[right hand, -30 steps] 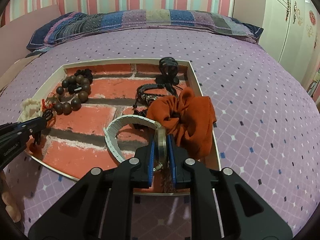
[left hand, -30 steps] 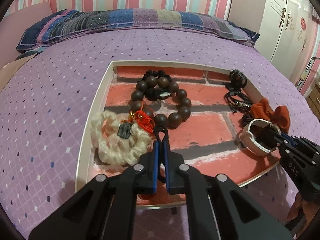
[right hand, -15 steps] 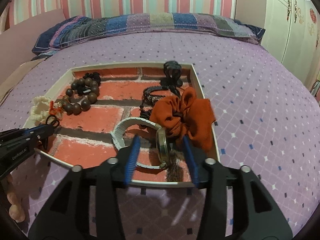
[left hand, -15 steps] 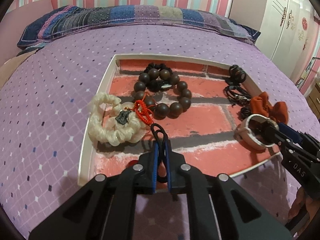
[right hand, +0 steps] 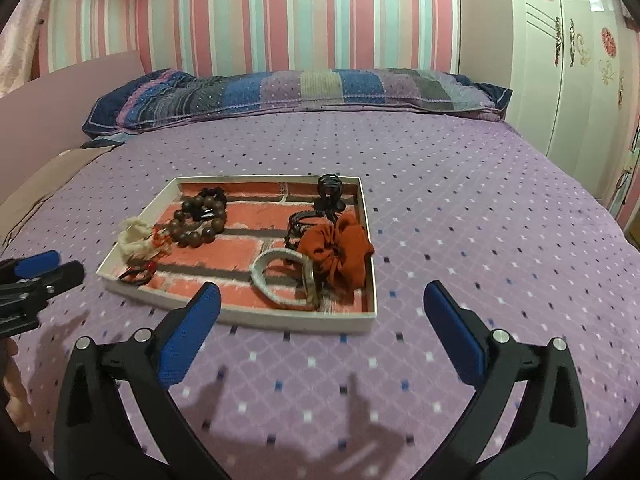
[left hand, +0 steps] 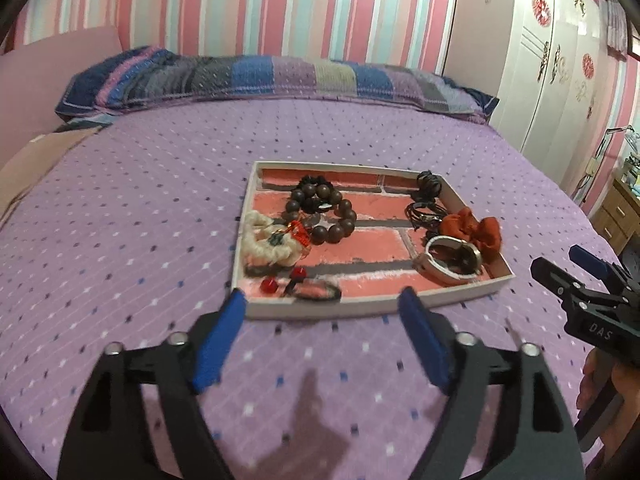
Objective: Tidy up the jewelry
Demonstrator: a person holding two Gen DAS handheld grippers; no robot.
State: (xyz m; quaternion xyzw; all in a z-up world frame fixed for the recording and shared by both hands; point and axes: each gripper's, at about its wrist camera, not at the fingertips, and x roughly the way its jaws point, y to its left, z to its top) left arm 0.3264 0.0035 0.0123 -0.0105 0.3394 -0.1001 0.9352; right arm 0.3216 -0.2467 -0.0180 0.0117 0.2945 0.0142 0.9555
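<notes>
Tray (left hand: 472,298): white rim, red-brick print. Bedspread (left hand: 140,208): purple, small diamond dots. Scrunchie (right hand: 340,248): rust orange. Beads (left hand: 344,216): dark brown. Wall (left hand: 280,4): pink-teal stripes.

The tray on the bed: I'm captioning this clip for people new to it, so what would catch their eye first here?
A shallow white tray with a red brick-print floor sits on the purple dotted bedspread, full of jewelry. Most vivid is the orange scrunchie at its right side, with a white-strapped watch just in front; a dark wooden bead bracelet lies toward the back left. Both grippers, left gripper and right gripper, hang wide open and empty before the tray.
</notes>
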